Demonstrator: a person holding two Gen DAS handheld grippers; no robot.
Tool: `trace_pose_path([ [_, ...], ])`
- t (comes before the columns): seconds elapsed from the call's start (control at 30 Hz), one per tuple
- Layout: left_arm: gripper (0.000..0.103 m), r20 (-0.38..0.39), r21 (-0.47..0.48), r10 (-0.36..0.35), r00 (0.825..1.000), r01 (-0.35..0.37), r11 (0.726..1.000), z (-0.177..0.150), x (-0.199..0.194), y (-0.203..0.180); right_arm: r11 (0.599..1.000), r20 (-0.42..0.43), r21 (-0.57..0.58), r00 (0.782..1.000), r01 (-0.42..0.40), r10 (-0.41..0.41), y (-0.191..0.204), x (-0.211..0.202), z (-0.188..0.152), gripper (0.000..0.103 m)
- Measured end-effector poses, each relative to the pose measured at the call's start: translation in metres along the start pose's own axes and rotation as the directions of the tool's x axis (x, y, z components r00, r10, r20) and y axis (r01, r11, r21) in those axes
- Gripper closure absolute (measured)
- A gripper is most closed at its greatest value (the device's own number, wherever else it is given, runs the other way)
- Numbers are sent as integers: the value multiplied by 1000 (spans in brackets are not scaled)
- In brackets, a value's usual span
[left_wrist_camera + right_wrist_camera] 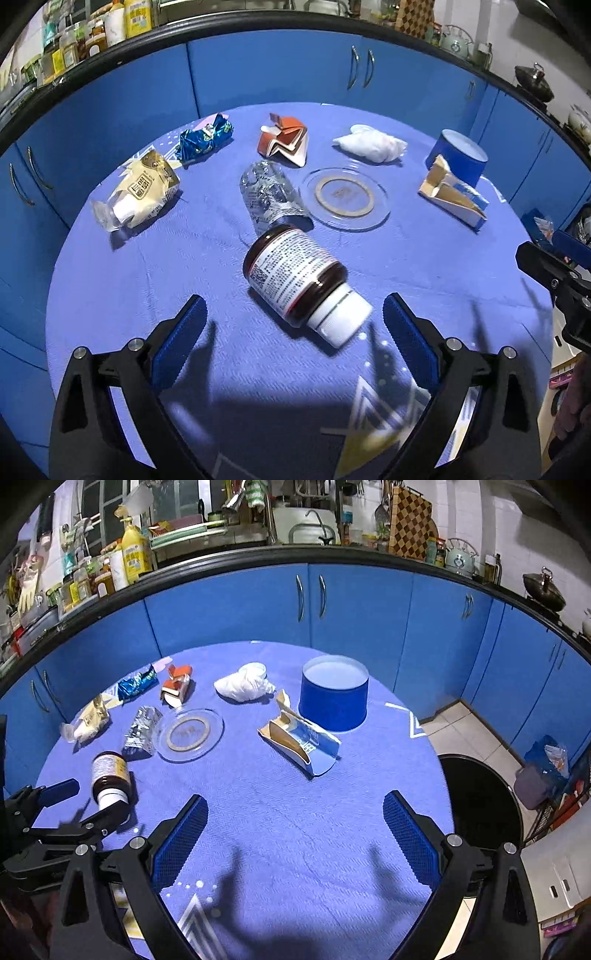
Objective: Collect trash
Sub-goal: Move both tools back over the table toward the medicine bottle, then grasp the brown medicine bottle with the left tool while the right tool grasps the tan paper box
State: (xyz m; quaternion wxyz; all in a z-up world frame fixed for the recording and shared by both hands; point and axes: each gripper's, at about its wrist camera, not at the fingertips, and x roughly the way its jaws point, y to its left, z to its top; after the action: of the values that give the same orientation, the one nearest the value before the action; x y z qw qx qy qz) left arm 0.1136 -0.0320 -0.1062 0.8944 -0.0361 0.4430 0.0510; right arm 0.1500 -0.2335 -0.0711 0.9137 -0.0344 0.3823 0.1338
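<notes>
- Brown pill bottle lies on its side on the blue surface, just ahead of the left tongs, white cap toward their 5 o'clock.
- Its long axis runs 11 to 5.
- Left tongs gape wide, empty, nearer; right tongs equally wide, holding nothing, bottle at their 10 o'clock.

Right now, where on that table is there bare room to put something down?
Bare cloth lies between the flattened blue carton and the right gripper, out to the table's near right edge. The far left is crowded: wrappers, glass plate, brown bottle.
</notes>
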Motion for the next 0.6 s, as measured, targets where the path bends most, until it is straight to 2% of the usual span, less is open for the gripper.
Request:
trace_pose_path([
  [0.1, 14, -16, -4, 1, 1000, -1, 1000, 1, 8, 2, 1000, -31, 18, 999, -11, 12, -4, 15, 3, 10],
  [0.2, 25, -39, -15, -5, 999, 4, 1000, 3, 17, 5, 999, -51, 34, 999, -16, 18, -7, 30, 7, 10],
  [0.33, 33, -32, -18, 4, 999, -5, 1000, 10, 23, 12, 999, -68, 53, 998, -14, 18, -12, 51, 19, 10],
  [0.53, 53, -19, -57, 22, 1000, -23, 998, 20, 28, 32, 997, -93, 71, 995, -22, 29, -15, 81, 31, 10],
  [0.6, 55, -18, -75, 24, 1000, -25, 997, 24, 29, 39, 998, -101, 65, 994, -28, 35, -12, 91, 34, 10],
])
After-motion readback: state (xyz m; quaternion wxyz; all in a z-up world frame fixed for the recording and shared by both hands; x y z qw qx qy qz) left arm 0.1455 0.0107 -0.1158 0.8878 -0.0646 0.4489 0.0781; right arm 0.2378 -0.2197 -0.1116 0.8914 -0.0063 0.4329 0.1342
